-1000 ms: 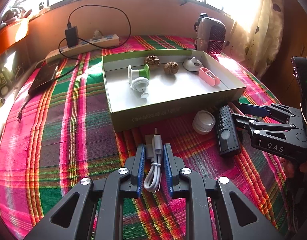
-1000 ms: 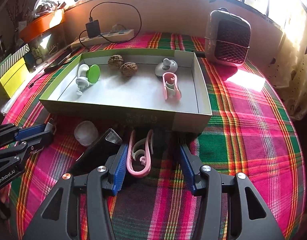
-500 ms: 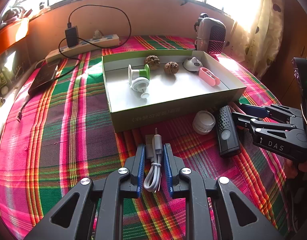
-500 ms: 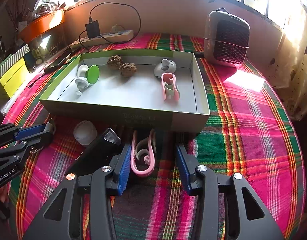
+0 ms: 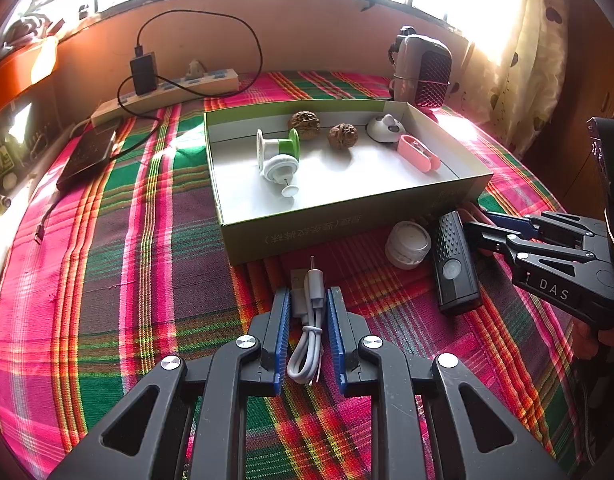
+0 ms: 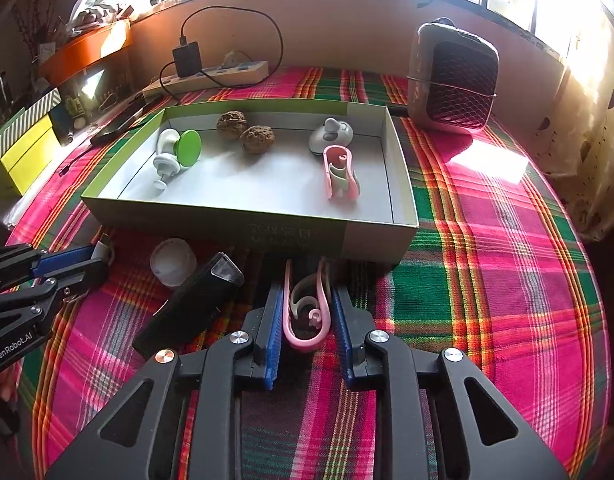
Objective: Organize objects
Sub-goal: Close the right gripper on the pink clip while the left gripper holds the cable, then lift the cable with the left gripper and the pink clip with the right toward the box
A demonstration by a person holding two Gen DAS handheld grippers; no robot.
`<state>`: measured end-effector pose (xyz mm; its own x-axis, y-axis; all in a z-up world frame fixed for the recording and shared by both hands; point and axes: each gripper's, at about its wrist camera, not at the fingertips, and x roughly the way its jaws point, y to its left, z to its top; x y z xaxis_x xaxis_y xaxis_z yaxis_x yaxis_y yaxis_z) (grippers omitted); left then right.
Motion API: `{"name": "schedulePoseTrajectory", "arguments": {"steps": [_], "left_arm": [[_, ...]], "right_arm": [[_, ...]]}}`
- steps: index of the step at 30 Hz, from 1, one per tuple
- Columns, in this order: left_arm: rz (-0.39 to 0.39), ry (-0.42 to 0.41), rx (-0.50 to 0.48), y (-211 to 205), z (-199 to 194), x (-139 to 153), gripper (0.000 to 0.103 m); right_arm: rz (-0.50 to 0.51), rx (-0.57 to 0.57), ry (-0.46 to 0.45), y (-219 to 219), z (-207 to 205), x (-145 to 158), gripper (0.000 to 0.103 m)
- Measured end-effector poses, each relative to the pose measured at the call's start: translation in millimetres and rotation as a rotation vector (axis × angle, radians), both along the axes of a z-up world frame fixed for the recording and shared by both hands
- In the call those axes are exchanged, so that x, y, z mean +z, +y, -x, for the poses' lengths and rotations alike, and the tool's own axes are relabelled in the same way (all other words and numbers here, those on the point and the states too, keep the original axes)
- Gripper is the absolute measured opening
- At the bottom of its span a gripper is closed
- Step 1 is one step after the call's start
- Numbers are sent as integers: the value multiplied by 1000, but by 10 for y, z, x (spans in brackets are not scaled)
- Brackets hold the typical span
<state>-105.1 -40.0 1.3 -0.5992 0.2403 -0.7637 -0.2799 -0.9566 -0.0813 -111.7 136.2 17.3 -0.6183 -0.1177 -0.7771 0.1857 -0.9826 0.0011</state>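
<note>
- Plaid cloth [image 5: 119, 240]: pink, green and maroon, covering the whole work surface
- Open green-sided box [image 5: 347, 224], white inside, lying in the middle of the cloth; it holds a green-and-white knobbed item [image 5: 279, 156] at the left, two walnuts [image 5: 303, 124] at the back, a small grey-white round gadget [image 5: 383, 130] and a pink clip [image 5: 418, 154] at the right
- Mesh-fronted appliance [image 6: 453, 80], upright behind the box's far right corner
- Power strip [image 5: 167, 92] with a black adapter plugged in, along the back wall
- Black ribbed device [image 5: 453, 264], flat on the cloth in front of the box
- White round jar [image 5: 407, 244], just beside the black device, near the box's front wall
- Right gripper [image 6: 307, 308]: fingers drawn in on either side of a second pink clip [image 6: 307, 316] lying on the cloth in front of the box wall; whether the pads touch it cannot be told
- Left gripper [image 5: 308, 320]: fingers closed against a coiled grey USB cable [image 5: 309, 320], which lies on the cloth short of the box's front wall
</note>
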Motion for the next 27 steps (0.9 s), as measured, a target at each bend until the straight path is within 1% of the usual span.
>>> {"name": "schedulePoseTrajectory", "arguments": {"steps": [27], "left_arm": [[11,4,5,21,5,7,16]], "right_arm": [[5,-8,-1,25,2,-1,24]]}}
